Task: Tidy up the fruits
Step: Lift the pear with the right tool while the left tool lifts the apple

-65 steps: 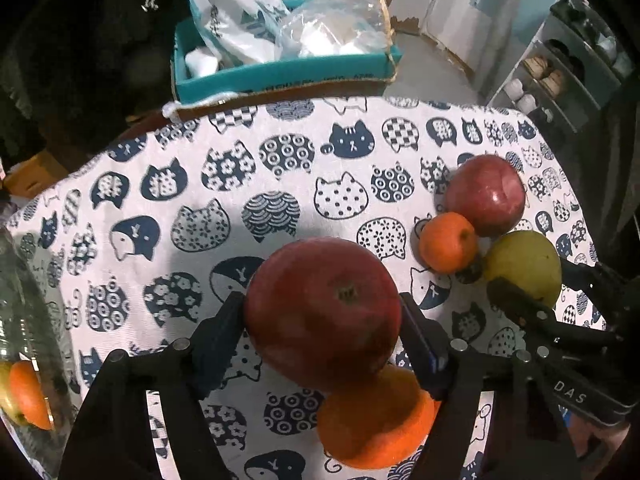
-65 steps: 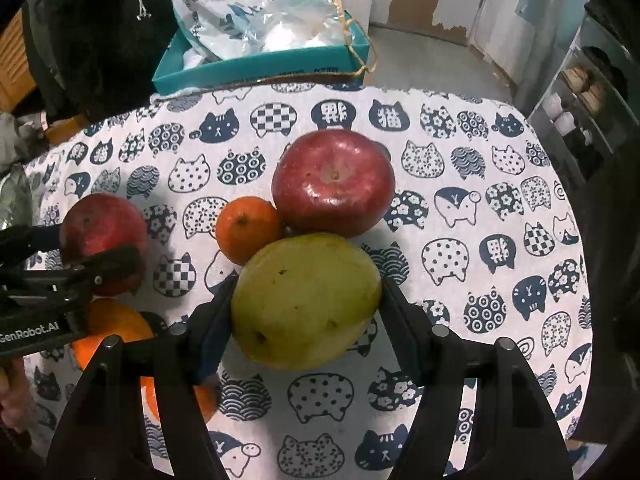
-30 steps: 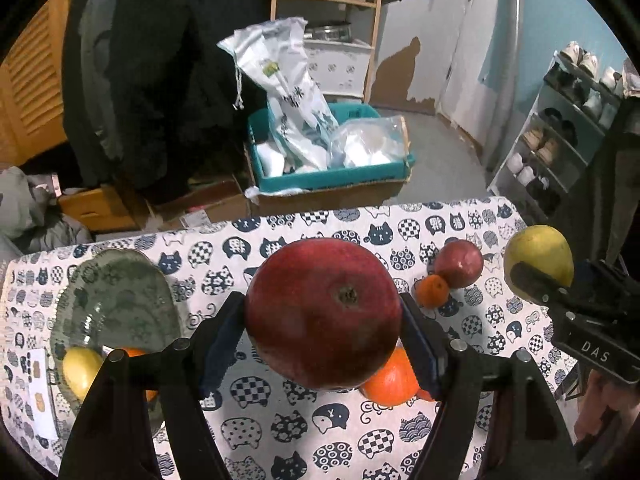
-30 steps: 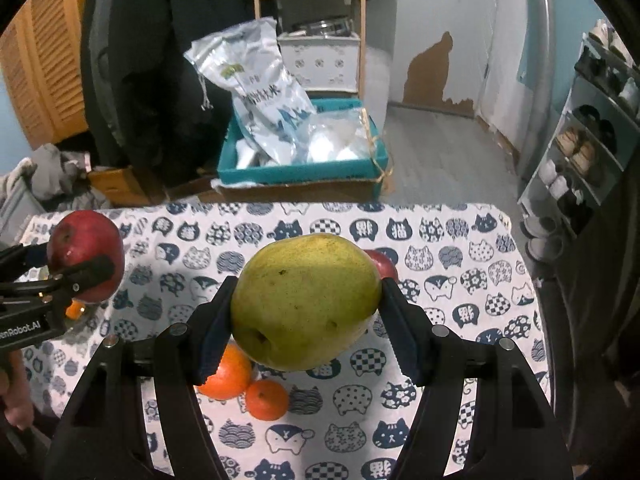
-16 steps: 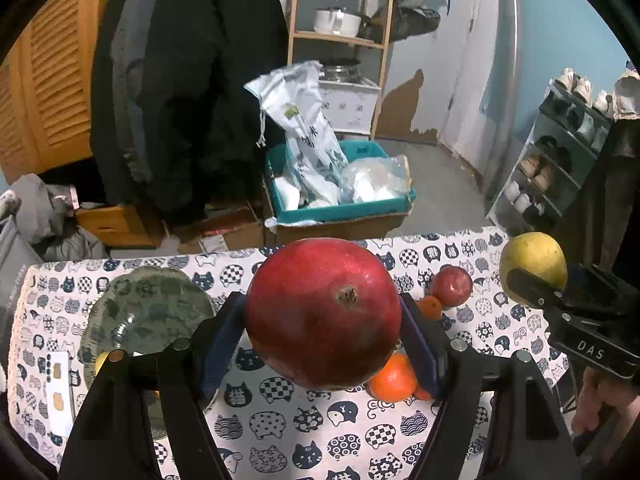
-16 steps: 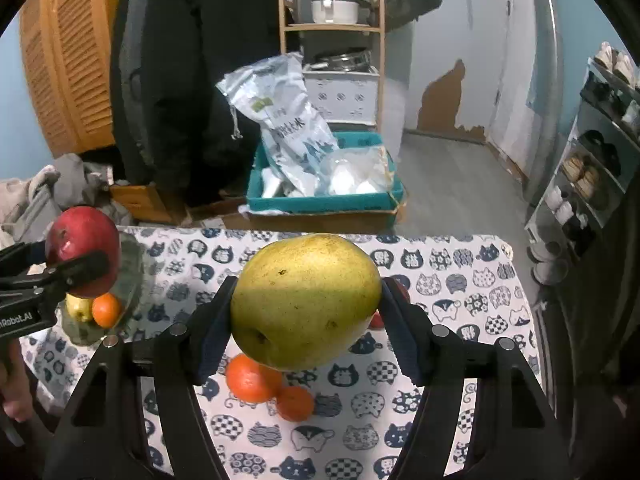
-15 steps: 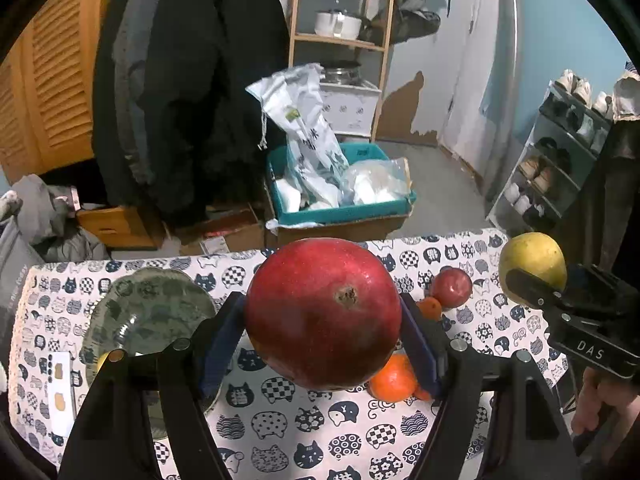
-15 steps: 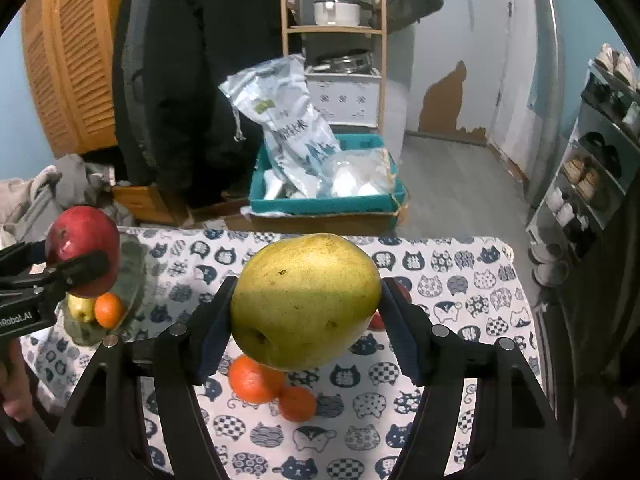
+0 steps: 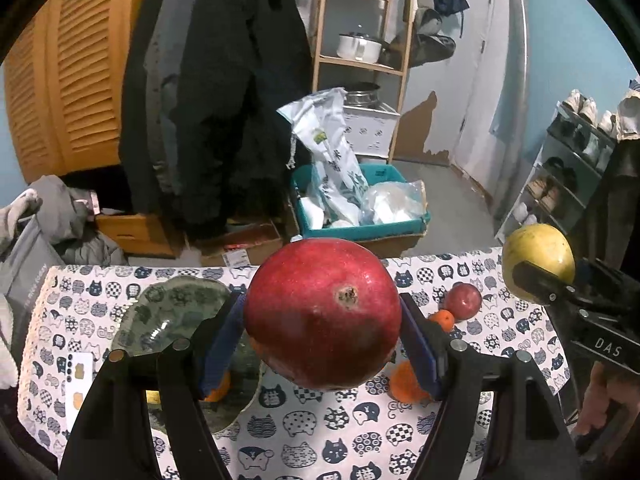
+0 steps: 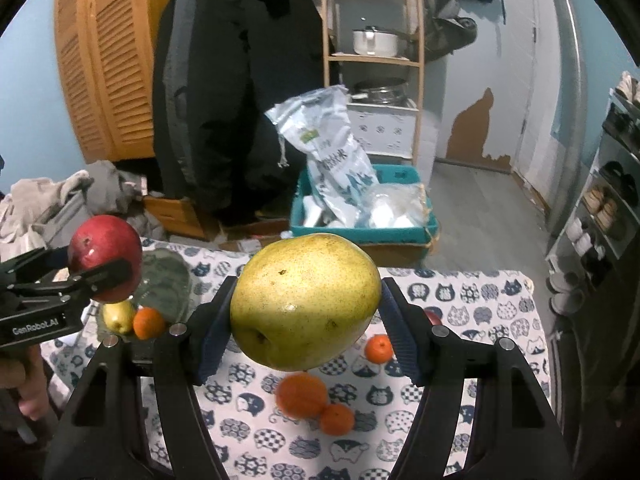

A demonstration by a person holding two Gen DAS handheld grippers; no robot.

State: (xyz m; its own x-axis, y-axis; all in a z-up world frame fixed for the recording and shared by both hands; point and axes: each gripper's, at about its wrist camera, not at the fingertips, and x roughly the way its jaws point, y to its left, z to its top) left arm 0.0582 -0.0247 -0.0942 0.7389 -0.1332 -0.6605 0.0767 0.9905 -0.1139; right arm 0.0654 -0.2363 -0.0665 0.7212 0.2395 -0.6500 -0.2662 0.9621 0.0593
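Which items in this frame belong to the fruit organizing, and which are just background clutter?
Belongs to the job:
- red apple in the left gripper
- yellow pear in the right gripper
- glass plate, already holding fruit
- loose oranges and second apple on the tablecloth

Lying about:
- teal box with bags
- black coat
- white pot

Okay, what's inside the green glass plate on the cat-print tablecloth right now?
In the green glass plate, a small yellow-green fruit and an orange tangerine show. The left gripper, shut on a red apple, covers part of the plate, so more may be hidden.
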